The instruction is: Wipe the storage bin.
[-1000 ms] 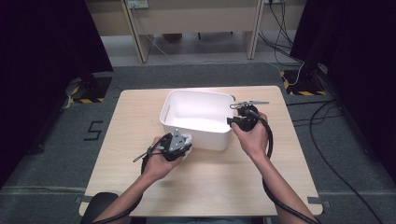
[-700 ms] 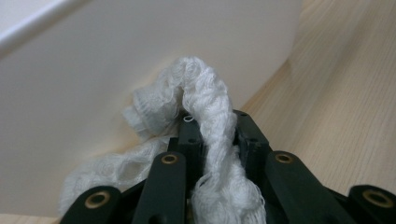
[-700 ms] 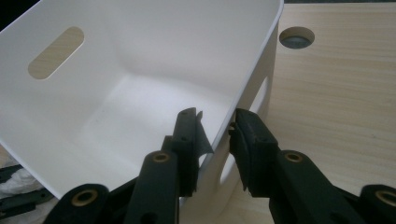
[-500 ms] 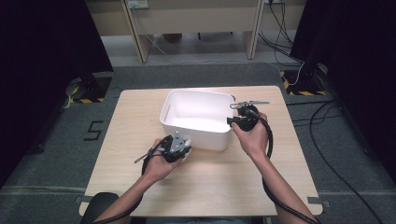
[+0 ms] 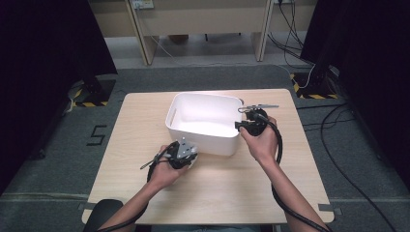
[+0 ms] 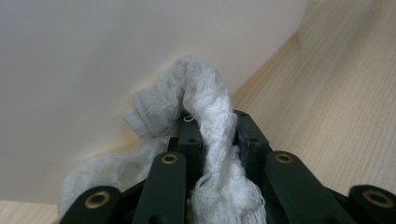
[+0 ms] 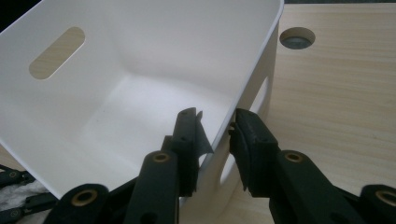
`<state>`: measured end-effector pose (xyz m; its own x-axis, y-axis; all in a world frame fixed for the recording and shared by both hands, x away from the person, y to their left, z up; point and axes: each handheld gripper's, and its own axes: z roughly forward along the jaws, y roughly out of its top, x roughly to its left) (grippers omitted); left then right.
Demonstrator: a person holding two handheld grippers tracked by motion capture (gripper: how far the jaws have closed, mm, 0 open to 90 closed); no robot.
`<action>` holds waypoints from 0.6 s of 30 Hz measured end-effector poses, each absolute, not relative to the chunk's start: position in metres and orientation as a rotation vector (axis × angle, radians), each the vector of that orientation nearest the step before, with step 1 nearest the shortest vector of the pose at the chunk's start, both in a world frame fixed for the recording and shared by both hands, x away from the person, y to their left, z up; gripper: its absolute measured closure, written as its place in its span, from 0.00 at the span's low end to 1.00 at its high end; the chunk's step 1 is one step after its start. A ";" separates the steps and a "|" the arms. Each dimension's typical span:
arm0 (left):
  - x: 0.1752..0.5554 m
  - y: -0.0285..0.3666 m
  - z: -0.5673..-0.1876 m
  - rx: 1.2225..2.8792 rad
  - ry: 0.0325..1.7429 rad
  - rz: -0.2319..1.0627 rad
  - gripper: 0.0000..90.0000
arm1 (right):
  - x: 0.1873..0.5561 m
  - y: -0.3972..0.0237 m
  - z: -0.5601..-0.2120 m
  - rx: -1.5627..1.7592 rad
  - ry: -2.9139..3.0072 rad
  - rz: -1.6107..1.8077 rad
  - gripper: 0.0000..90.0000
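Gripping at both ends: cloth and bin.
White cloth (image 6: 205, 121) is clamped in left gripper (image 6: 212, 140), bin wall just ahead; white bin (image 7: 140, 70) rim is pinched between right gripper (image 7: 217, 128) jaws.

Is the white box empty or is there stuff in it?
Empty. The white box shows only its bare white floor in the high view and the right gripper view; the white cloth is outside, in the left gripper.
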<state>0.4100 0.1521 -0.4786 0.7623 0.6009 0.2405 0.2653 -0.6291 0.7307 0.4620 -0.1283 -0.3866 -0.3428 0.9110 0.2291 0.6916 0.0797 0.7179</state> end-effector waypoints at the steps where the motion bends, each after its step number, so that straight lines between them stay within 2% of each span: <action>1: 0.410 0.152 -0.479 2.252 0.647 0.617 0.84 | 0.462 -0.128 -0.387 1.605 2.082 1.124 0.79; 18: 0.410 0.146 -0.477 2.252 0.640 0.609 0.84 | 0.462 -0.128 -0.387 1.610 2.080 1.125 0.79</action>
<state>0.4095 0.1458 -0.4770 0.7668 0.5973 0.2350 0.2644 -0.6275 0.7323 0.4624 -0.1284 -0.3866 -0.3400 0.9112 0.2325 0.6931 0.0758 0.7168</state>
